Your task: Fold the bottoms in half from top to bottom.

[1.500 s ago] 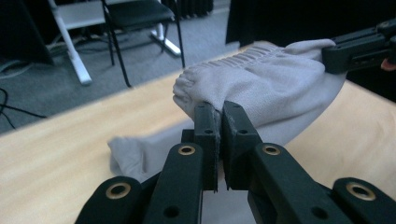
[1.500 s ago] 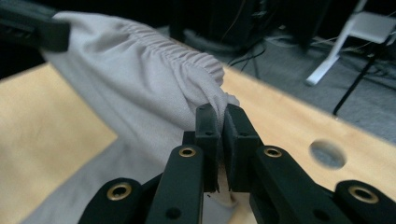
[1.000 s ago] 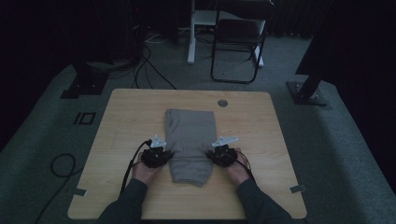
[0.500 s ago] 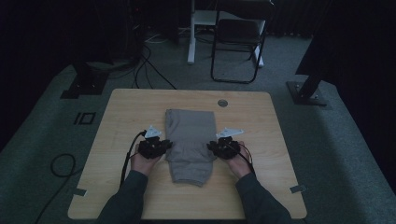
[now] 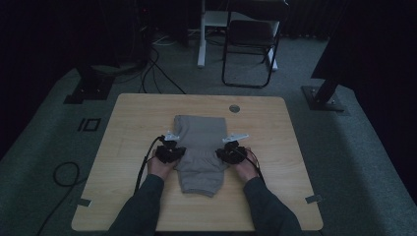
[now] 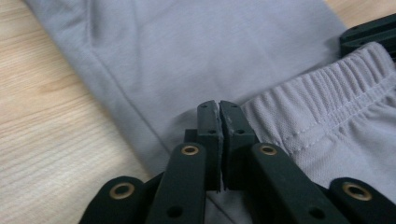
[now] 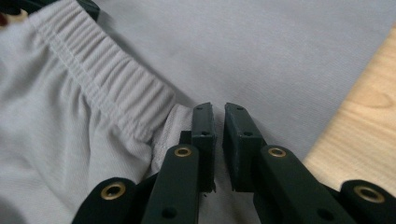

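A folded grey garment (image 5: 201, 147) lies in the middle of the wooden table (image 5: 137, 118). Its ribbed elastic waistband (image 6: 322, 93) (image 7: 107, 70) runs across the smooth fabric (image 6: 210, 51) (image 7: 280, 46) between my two grippers. At the garment's left edge, my left gripper (image 5: 178, 151) (image 6: 219, 105) has its jaws pressed together on the waistband's end. My right gripper (image 5: 222, 153) (image 7: 218, 108) is at the right edge, shut on the other end with a narrow slit between its jaws. Each gripper view shows the other gripper at a top corner.
A round cable hole (image 5: 234, 108) sits in the table just beyond the garment. A black chair (image 5: 251, 44) and a white desk leg (image 5: 201, 34) stand on the carpet behind. Stand bases (image 5: 324, 96) and cables (image 5: 64, 172) lie beside the table.
Both hands have slid a little away from the person along the garment's sides. The fabric between the grippers is now pinched narrower.
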Action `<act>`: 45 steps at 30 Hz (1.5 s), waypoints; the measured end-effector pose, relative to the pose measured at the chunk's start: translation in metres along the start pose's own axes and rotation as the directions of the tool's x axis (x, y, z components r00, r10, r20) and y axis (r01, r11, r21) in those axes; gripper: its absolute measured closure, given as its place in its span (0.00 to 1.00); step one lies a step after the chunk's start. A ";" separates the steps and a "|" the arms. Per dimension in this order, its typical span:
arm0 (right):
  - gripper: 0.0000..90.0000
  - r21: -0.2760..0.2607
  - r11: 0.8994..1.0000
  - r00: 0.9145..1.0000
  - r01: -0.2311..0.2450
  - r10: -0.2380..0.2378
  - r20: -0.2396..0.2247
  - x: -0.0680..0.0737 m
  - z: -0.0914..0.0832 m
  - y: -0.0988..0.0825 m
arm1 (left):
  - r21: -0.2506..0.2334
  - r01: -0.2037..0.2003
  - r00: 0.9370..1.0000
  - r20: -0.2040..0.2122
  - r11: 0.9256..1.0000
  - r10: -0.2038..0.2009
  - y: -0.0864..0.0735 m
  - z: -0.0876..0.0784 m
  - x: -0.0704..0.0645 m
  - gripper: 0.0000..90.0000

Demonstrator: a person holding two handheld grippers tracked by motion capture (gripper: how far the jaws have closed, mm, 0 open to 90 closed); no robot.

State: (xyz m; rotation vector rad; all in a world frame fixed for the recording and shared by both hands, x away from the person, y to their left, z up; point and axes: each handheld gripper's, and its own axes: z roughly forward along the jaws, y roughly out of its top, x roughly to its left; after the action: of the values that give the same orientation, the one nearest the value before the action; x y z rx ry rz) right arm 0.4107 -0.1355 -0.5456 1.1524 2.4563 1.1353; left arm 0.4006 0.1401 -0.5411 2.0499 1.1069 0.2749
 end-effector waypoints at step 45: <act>0.71 -0.075 0.991 0.955 0.112 -0.129 -0.266 0.031 -0.039 -0.026 | 0.026 -0.132 0.978 0.167 0.991 0.126 -0.032 -0.020 -0.040 0.83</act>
State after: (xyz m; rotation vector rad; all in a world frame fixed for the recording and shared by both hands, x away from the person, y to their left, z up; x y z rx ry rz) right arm 0.3571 -0.1456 -0.5330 0.8665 2.6277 1.3990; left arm 0.3467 0.1296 -0.5437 2.1390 0.8864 0.1460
